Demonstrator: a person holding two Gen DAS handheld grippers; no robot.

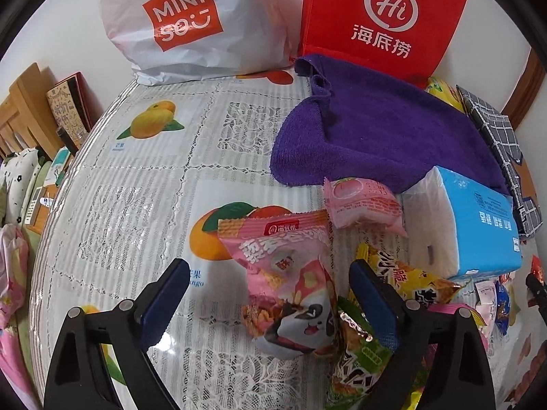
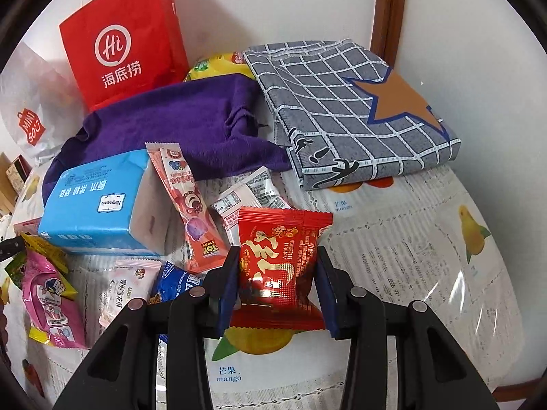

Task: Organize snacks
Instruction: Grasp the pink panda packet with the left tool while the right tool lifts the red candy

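My left gripper (image 1: 268,273) is open above a pile of snack packets; a pink packet with a cartoon face (image 1: 290,283) lies between its fingers, untouched. A small pink peach packet (image 1: 362,205) and a yellow packet (image 1: 417,280) lie beside it. My right gripper (image 2: 277,266) is shut on a red and gold snack packet (image 2: 278,263), held just above the tablecloth. To its left lie a red Toy Story stick packet (image 2: 191,205), a white packet (image 2: 249,194) and several small packets (image 2: 130,283).
A blue tissue pack (image 1: 475,222) (image 2: 95,201) sits by the snacks. A purple towel (image 1: 376,130), a grey checked cloth (image 2: 345,102), a red paper bag (image 1: 383,17) and a white Miniso bag (image 1: 184,24) stand at the back. Fruit-print tablecloth (image 1: 154,188) covers the table.
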